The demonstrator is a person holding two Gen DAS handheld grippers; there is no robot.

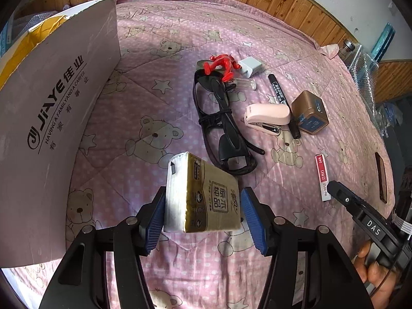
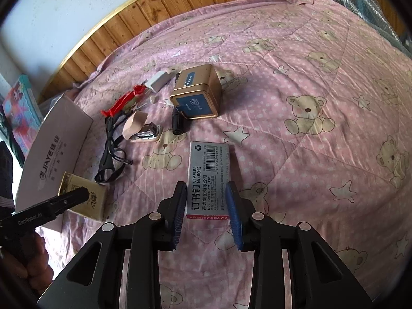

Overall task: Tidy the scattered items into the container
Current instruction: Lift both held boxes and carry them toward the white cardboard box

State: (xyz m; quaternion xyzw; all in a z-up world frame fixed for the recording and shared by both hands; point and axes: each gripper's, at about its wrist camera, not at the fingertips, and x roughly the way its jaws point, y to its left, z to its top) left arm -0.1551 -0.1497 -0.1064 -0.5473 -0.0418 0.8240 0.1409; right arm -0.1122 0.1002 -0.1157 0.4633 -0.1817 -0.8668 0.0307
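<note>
Left wrist: my left gripper (image 1: 202, 209) jaws clamp the gold-wrapped tissue pack (image 1: 203, 195); I'd swing it toward ten o'clock, over the pink cardboard box (image 1: 51, 118) wall, then release. Right gripper (image 2: 206, 215) jaws straddle the grey staple box (image 2: 209, 177), contact unclear.

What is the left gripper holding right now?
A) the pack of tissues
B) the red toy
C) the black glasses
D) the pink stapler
A: the left gripper has its blue pads pressed on both sides of the pack of tissues, while the stapler, glasses and red toy lie on the pink bedspread farther away.

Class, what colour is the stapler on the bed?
Pale pink stapler, clearest in the left wrist view.
</note>
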